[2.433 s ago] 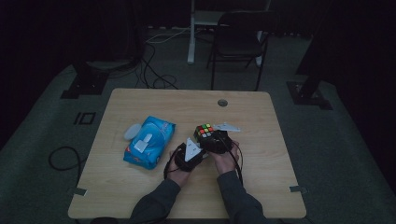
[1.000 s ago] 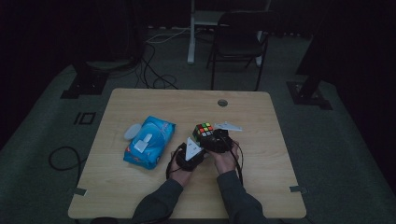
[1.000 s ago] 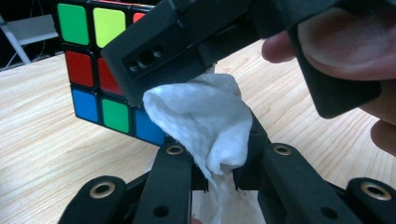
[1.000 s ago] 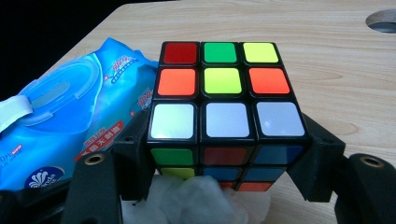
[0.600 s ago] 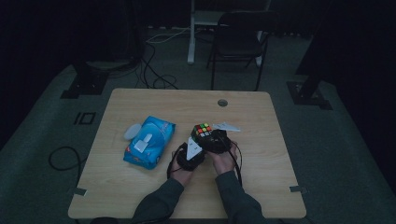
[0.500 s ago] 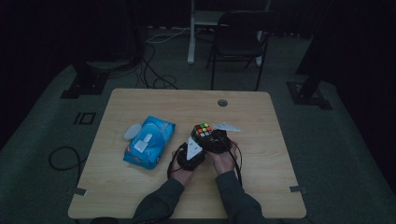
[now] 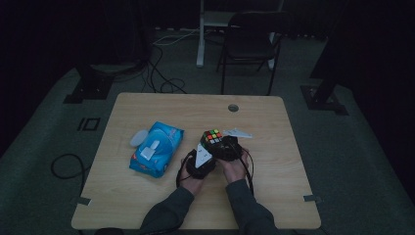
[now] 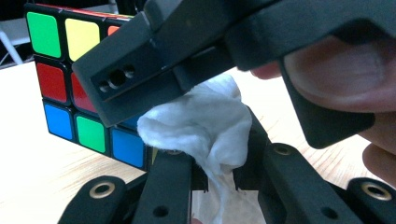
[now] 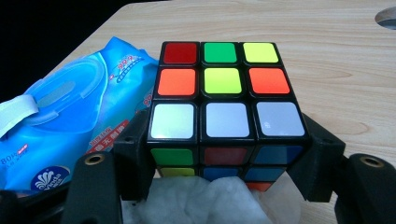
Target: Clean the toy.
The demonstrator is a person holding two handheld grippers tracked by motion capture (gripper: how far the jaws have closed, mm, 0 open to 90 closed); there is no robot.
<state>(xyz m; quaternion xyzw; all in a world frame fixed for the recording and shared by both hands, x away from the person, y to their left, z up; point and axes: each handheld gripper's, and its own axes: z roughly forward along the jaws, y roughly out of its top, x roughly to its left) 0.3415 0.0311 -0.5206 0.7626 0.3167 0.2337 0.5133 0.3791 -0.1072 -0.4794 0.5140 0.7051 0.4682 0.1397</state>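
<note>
High view has both hands meeting near the middle of the wooden table [image 7: 147, 205], with the puzzle cube [image 7: 212, 136] sitting just ahead of them, clamped at its sides in the right gripper [image 7: 230, 147]. Right gripper view shows the cube [image 9: 223, 107] wedged between the two black jaws, white row nearest, pads pressing its left and right faces. Left gripper [image 7: 200, 161] pinches a wad of white wipe [image 8: 201, 126] between closed jaws, and that wad touches the cube's lower side face [image 8: 70, 88], right beside the other gripper's jaw. A blue wipes packet [image 7: 155, 148] lies just left of the hands
</note>
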